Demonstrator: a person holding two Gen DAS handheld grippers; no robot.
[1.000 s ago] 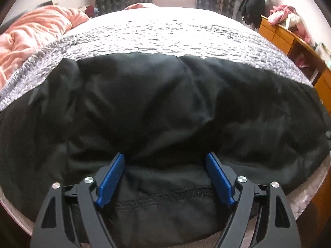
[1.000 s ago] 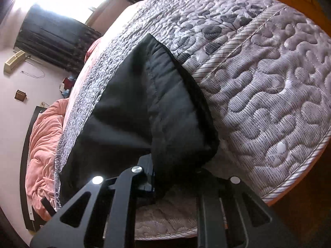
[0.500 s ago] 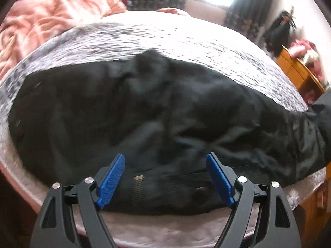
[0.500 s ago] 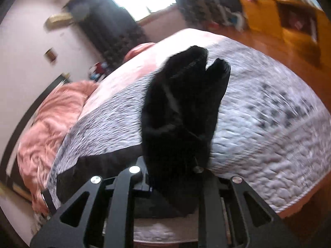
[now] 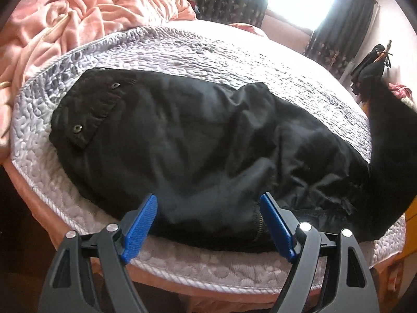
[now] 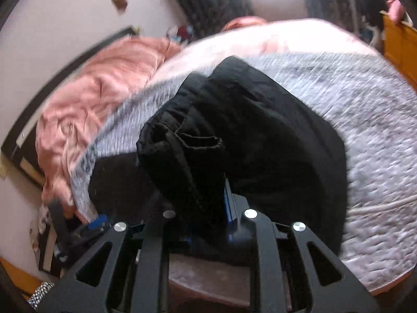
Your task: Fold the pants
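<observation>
**Black pants half lifted on a quilted bed, 1 leg end gripped**

A bed [image 5: 234,60] with a grey quilted cover filled both views, with a rumpled pink blanket [image 5: 78,13] heaped at its far left. Across the quilt lay the black pants [image 5: 182,143], spread lengthwise and wrinkled, the waistband with 2 metal buttons [image 5: 77,128] towards the left. At the right edge of the left wrist view, dark cloth rose off the bed.

The right tongs [image 6: 208,216] were clenched on a bunched hem end of the pants, the cloth drooping thickly over the closed jaws. The left tongs [image 5: 208,221] stood released, their 2 blue pads apart and holding nothing, just above the near edge of the pants where a zipper [image 5: 258,230] showed.

The fabric looked soft, limp and fairly thick, probably light enough for 1 grip but prone to sagging and bunching. It would likely not hold a crease by itself. The best holds seemed to be the sturdier stitched parts: the hems and the waistband near the buttons.
</observation>
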